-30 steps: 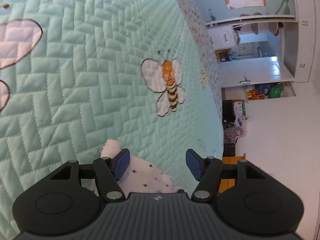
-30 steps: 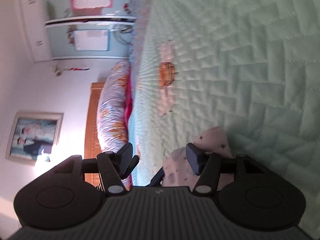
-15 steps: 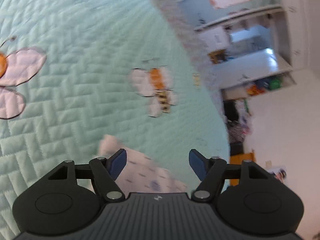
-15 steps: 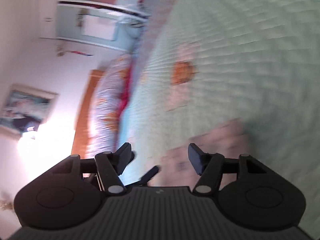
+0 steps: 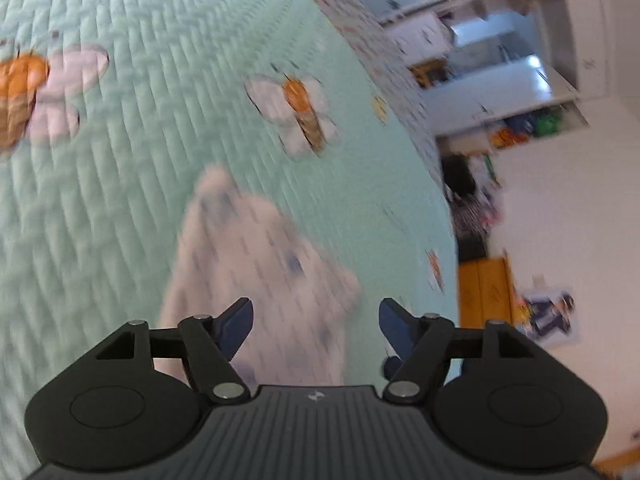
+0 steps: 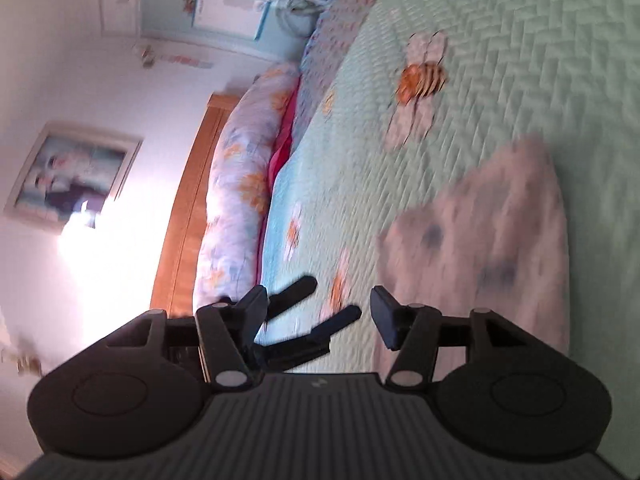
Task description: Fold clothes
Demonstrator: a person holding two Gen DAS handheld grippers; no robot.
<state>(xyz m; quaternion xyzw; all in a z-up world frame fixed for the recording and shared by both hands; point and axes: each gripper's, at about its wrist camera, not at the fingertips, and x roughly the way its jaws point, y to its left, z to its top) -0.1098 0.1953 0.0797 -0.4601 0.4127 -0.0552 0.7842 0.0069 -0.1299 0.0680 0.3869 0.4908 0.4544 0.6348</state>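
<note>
Mint-green quilted bedspread (image 5: pixel 168 128) fills most of both wrist views, its herringbone stitching broken by appliquéd bees: one bee (image 5: pixel 298 114) beyond the left gripper (image 5: pixel 316 322), a second bee (image 5: pixel 24 92) at that view's left edge, and another bee (image 6: pixel 420 80) in the right-hand view. A small pale garment (image 5: pixel 256 264) printed with dark specks lies flat on the quilt, blurred by motion; it sits directly ahead of and beneath the left gripper, whose blue-padded jaws stand wide apart above the cloth without pressing on it. In the right-hand view the same garment (image 6: pixel 492 240) lies to the right of the right gripper (image 6: pixel 318 314), whose jaws are closing with no cloth between them; the left gripper's dark fingers (image 6: pixel 296 292) show through the gap.

Along the bed's far side runs a floral-patterned border (image 5: pixel 372 40). A long floral pillow (image 6: pixel 244 184) rests against a wooden headboard (image 6: pixel 184 208), with red fabric (image 6: pixel 286 140) showing between pillow and quilt. A framed picture (image 6: pixel 72 176) hangs on the white wall. Beyond the foot of the bed stand pale blue shelves (image 5: pixel 500 40) holding colourful items too blurred to identify, and an orange wooden unit (image 5: pixel 486 292) sits on the floor.
</note>
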